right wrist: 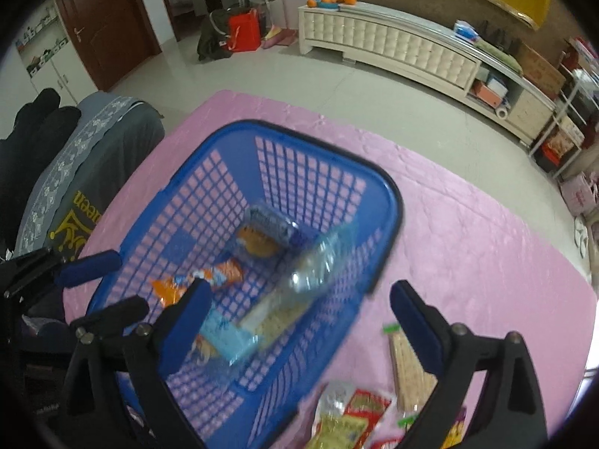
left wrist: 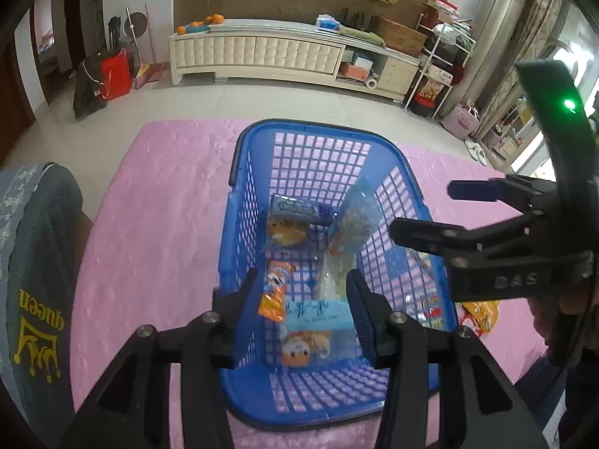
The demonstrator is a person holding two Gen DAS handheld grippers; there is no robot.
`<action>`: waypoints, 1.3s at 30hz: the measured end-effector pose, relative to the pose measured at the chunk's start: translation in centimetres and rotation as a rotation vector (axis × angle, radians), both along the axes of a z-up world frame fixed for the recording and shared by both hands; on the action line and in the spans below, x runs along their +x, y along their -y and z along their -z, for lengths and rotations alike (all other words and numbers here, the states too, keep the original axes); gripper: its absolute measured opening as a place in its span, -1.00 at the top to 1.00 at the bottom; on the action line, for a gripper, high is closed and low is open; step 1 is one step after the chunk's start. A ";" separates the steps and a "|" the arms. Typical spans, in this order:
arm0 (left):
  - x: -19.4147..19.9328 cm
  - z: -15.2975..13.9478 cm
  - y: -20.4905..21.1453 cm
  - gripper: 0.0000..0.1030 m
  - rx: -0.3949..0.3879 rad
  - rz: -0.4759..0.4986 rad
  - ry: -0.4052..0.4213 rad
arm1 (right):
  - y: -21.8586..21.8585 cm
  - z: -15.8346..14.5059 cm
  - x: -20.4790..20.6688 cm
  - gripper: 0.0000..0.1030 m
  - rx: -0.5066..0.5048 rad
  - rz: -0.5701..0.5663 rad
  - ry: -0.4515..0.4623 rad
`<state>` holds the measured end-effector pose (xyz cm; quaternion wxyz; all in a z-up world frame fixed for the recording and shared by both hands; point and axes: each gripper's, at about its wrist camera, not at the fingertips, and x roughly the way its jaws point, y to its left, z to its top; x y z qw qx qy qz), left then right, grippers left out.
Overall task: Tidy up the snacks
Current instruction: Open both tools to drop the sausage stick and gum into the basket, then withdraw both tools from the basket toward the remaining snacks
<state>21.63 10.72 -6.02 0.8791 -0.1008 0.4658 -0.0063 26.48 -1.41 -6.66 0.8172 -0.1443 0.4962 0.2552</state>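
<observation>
Fingers [left wrist: 247, 299] of the left gripper [left wrist: 303, 310] are seen spread apart above the blue basket [left wrist: 239, 224], with nothing pinched between them. Those of the right gripper [right wrist: 299, 321] are spread wide over the basket's near rim, also empty. The basket is set on a pink cloth [left wrist: 149, 224] covering the worktop. Inside it are seen a clear cracker pack [right wrist: 310, 269], a pale blue packet [left wrist: 318, 312], an orange wrapper [left wrist: 273, 299] and a round cake pack [left wrist: 286, 230]. More snack packets [right wrist: 359, 411] are left on the cloth beside the basket.
</observation>
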 end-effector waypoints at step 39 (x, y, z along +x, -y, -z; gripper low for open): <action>-6.7 -1.1 16.7 -0.59 0.041 0.150 0.029 | 19.0 -2.2 -12.7 -0.90 0.105 0.203 0.061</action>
